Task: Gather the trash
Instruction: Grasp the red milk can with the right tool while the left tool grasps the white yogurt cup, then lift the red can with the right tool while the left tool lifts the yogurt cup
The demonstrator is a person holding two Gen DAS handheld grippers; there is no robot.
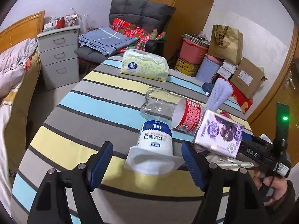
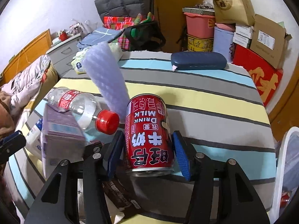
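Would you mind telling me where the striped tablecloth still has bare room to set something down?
Bare: the near-left stripes in front of the tissue pack, and the stretch between the glasses case and red milk can. Crowded: around the plastic bottle, yogurt cup and purple carton.

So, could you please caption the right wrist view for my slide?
Right gripper straddling an upside-down red milk can on the striped table.
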